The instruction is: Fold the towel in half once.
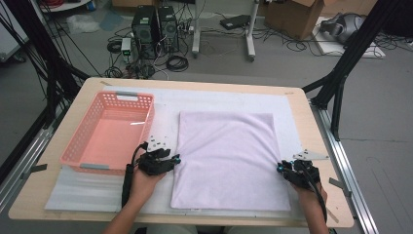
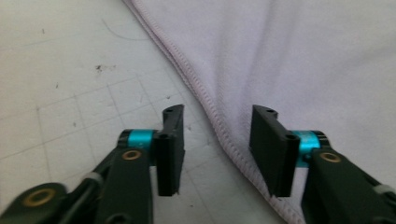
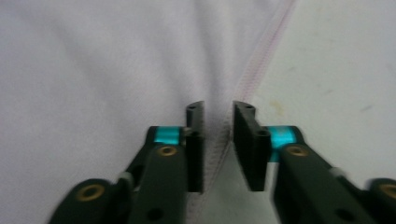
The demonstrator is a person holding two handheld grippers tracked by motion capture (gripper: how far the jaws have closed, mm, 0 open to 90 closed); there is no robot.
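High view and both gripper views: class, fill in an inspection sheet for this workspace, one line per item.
Surface: wooden table covered by a white mat.
Job's things: pale lilac towel lies flat on the mat; pink basket beside it, nothing in it.
Clutter: nothing seen on the table.
Grippers: left gripper open, straddling the towel's hemmed edge; right gripper narrowly parted over the opposite edge, grip on the cloth unclear.
Cables: one trails from each gripper; loose coils on the floor.
Surroundings: computer towers, cardboard box, black frame struts.
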